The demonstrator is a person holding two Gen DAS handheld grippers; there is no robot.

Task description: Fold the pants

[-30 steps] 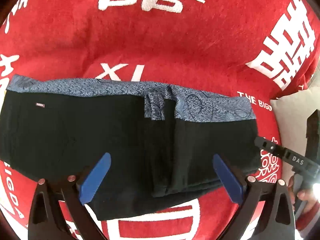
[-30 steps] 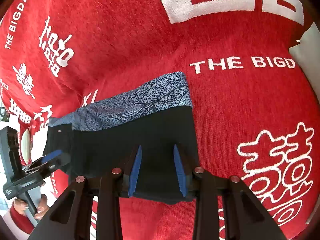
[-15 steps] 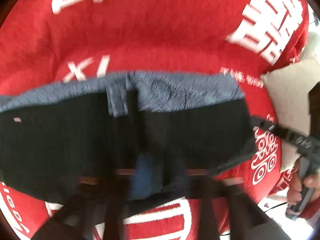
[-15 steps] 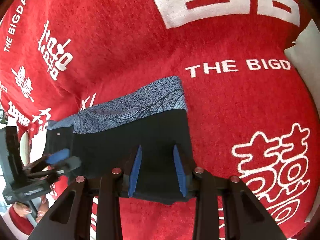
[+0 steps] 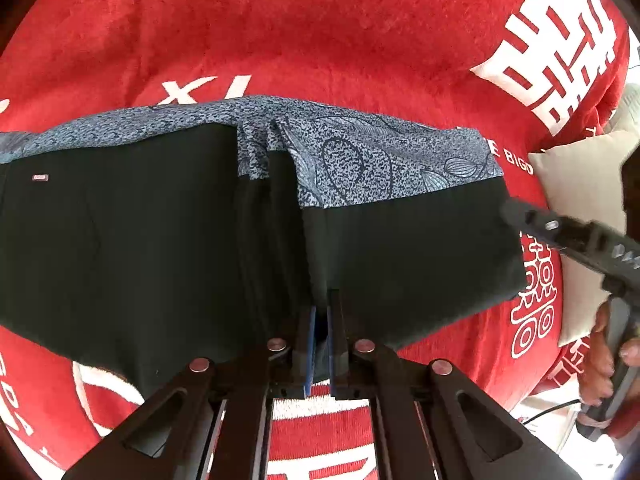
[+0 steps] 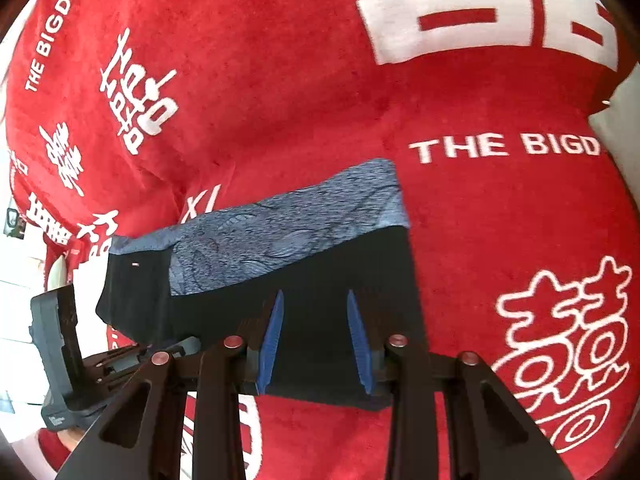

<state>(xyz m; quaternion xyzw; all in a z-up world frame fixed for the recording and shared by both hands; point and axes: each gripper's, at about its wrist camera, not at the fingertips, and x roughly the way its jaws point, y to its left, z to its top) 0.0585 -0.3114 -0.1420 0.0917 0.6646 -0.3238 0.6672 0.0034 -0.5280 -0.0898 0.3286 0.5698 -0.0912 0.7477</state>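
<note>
Red plush blanket [image 5: 320, 40] w/ white lettering covers the whole work surface, cream cushion [image 5: 576, 184] at its right edge. Left gripper [image 5: 319, 336]: blue pads nearly together, jaws just been closing, pinched on the near hem of the pants [image 5: 160, 240] about mid-width, right below the centre pleat where dark layers overlap. Right gripper [image 6: 316, 340]: jaws part-way, clamped on the near hem at the pants' right end, dark cloth filling the gap betw. the pads. Pants lie flat, already doubled into a wide band; long axis runs left–right across both views, patterned blue-grey strip [image 5: 380, 152] along the far edge, black body toward the grippers. So garment sits ahead of and beyond both sets of jaws. Key relation: both grips on the same near edge, L at centre, R at end, fold line prob. at the pleat. Judgement: next move likely carries right end over toward left; R hand nearer the free end.
</note>
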